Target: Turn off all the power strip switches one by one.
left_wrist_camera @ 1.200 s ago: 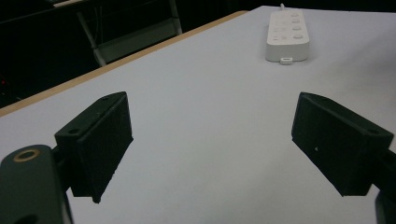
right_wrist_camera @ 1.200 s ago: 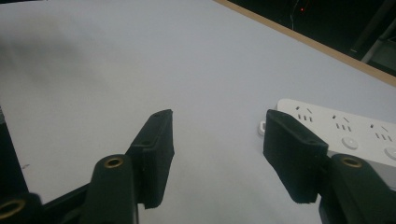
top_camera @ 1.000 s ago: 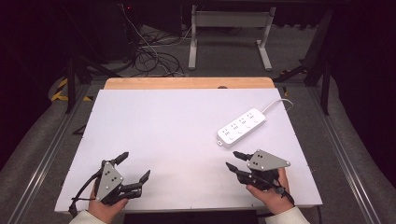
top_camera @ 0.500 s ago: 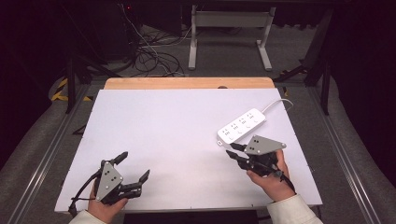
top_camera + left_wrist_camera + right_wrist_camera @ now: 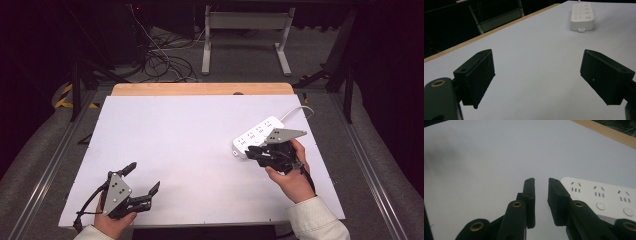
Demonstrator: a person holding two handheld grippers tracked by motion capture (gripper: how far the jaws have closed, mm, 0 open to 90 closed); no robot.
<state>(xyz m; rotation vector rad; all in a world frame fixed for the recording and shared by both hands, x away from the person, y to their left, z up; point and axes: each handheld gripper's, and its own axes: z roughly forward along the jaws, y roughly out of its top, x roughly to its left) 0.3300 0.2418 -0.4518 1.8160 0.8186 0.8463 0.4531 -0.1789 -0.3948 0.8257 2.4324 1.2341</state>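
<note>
I am bringing the right gripper [image 5: 256, 150] up to the near end of the power strip [image 5: 260, 134], which is lying flat on the table [image 5: 190, 150], its cord [image 5: 295, 112] trailing off the far end. In the right gripper view the jaws have just been closing: they are standing close together with only a narrow slot between them and nothing in that slot. The strip [image 5: 604, 197] is sitting just to the right of the right-hand jaw there, level with the tips, so I am alongside its end rather than around it; I cannot tell whether the jaw's outer face is touching the casing.

The left gripper [image 5: 142, 187] is resting at the near edge of the table, jaws wide apart and empty. From its own view the strip [image 5: 582, 16] is lying well ahead and off to the right.

I am judging this as the approach step, with no grasp made. The slot looks too narrow to take the strip's width, so the next move calls either for opening the jaws and shifting right to straddle the casing, or for keeping them narrow to press a switch [image 5: 600, 205] or nudge the end.
</note>
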